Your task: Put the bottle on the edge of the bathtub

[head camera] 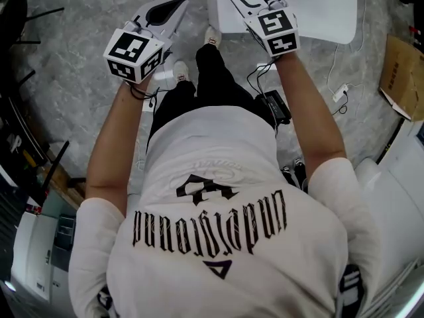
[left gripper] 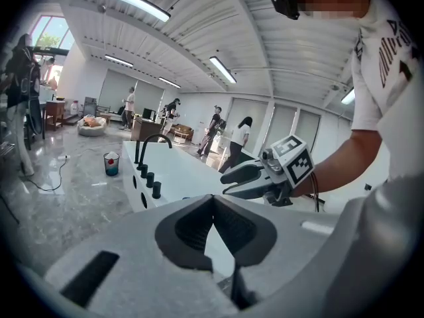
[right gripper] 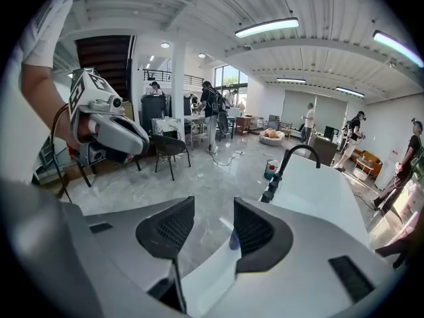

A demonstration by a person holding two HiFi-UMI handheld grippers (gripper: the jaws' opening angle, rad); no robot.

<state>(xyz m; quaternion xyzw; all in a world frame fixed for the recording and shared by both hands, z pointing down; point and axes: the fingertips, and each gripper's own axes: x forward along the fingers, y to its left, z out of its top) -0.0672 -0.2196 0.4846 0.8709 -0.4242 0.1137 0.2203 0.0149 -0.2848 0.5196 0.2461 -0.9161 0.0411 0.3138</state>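
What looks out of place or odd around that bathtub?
Nothing looks spilled or broken. A small blue cup stands alone on the floor beside the white bathtub, and loose cables trail across the floor.

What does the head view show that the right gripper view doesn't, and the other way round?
Only the head view: the person's white T-shirt, shoes and a cardboard box on the floor.

Only the right gripper view: the tub's black faucet, a cup on the floor, a black chair and people far off.

Both: the white bathtub, the grey marble floor, the left hand-held gripper and the right hand-held gripper, whose jaws stand apart and empty.
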